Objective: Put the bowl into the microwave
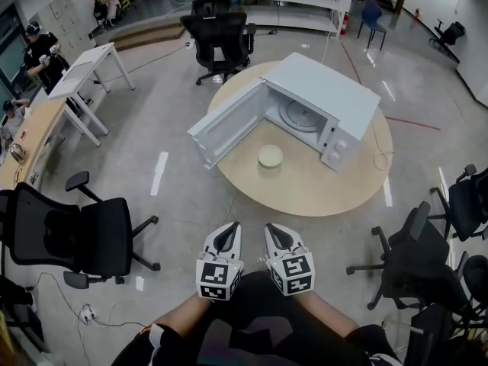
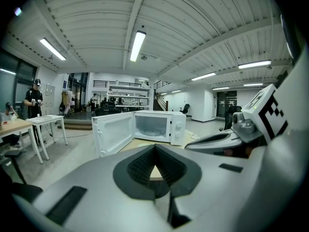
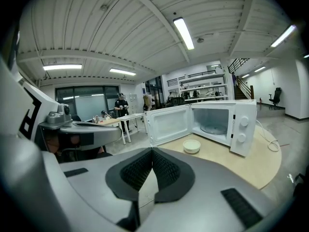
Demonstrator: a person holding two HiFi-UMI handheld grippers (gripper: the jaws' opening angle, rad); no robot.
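Observation:
A small pale bowl [image 1: 270,155] sits on the round wooden table [image 1: 305,189], just in front of the white microwave [image 1: 324,97]. The microwave's door [image 1: 229,124] is swung wide open to the left and its glass turntable [image 1: 300,116] is bare. In the right gripper view the bowl [image 3: 191,146] lies before the open cavity [image 3: 215,121]. Both grippers are held close to my body, well short of the table: the left gripper [image 1: 226,239] and the right gripper [image 1: 279,236] are side by side, jaws together, nothing in them. The left gripper view shows the microwave [image 2: 157,126] far ahead.
Black office chairs stand at my left [image 1: 72,239], at my right [image 1: 415,269] and behind the table [image 1: 221,40]. A cable [image 1: 379,158] lies on the table right of the microwave. White desks [image 1: 84,71] and people [image 1: 38,48] are at the far left.

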